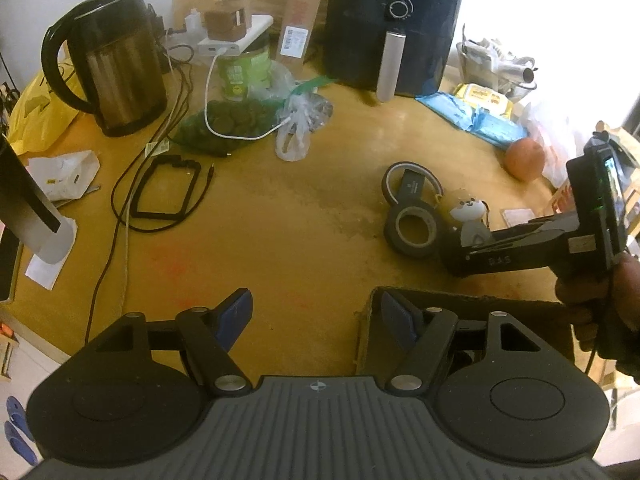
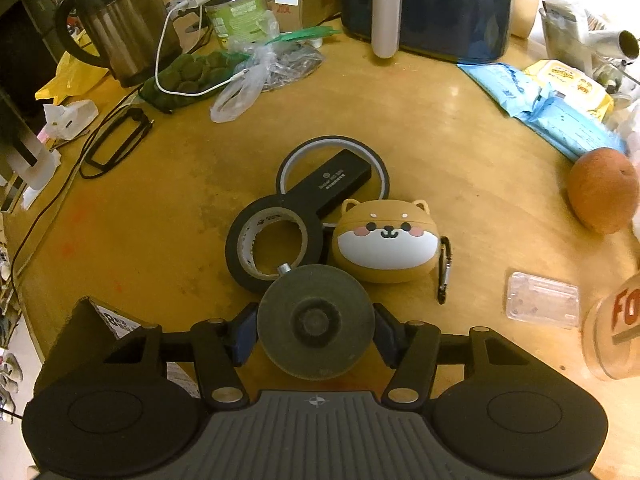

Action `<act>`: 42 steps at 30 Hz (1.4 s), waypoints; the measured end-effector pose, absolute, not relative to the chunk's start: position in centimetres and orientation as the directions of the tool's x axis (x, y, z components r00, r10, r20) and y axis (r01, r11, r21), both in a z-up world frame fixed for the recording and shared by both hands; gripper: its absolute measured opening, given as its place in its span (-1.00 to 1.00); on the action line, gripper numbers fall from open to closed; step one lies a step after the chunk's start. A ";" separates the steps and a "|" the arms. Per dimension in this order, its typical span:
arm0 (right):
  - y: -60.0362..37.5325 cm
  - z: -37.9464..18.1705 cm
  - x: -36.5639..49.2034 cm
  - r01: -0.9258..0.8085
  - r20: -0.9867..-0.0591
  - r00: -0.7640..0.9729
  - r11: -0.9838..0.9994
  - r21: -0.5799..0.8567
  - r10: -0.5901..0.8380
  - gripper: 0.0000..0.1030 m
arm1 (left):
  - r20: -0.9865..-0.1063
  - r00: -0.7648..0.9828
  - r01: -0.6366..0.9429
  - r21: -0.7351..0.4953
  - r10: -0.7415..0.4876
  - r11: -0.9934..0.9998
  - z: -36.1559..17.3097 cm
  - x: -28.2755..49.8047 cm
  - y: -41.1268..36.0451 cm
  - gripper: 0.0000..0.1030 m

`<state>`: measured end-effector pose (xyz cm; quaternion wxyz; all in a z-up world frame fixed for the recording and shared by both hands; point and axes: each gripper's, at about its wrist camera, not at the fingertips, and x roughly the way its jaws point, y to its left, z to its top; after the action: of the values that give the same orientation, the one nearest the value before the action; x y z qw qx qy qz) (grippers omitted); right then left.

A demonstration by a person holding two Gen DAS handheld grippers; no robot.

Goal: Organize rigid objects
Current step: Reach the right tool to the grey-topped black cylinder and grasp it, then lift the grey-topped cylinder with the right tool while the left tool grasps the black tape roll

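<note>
The grasp step is in hand: the right gripper (image 2: pixel 316 334) is clamped on a round grey disc (image 2: pixel 316 326) beside the tape roll (image 2: pixel 274 250) on the desk (image 2: pixel 160 220). The left gripper (image 1: pixel 316 316) is held apart, empty. A lift toward the cardboard box (image 1: pixel 460 300) is judged next.

Cluttered wooden table (image 2: pixel 168 216), kettle (image 1: pixel 116 64), tape (image 2: pixel 272 248)
</note>
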<state>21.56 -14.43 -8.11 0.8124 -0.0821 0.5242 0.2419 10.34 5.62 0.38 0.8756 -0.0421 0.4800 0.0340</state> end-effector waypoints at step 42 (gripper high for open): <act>-22.6 -2.2 17.1 -0.246 -0.869 0.423 0.955 0.164 0.258 0.19 | -0.854 0.519 0.071 -0.003 -0.040 0.997 -0.2 12.7 3.6 0.39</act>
<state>17.13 -22.64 -2.16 0.8433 0.0059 0.5162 0.1493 12.67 3.58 -0.19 0.8713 0.0163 0.4895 -0.0318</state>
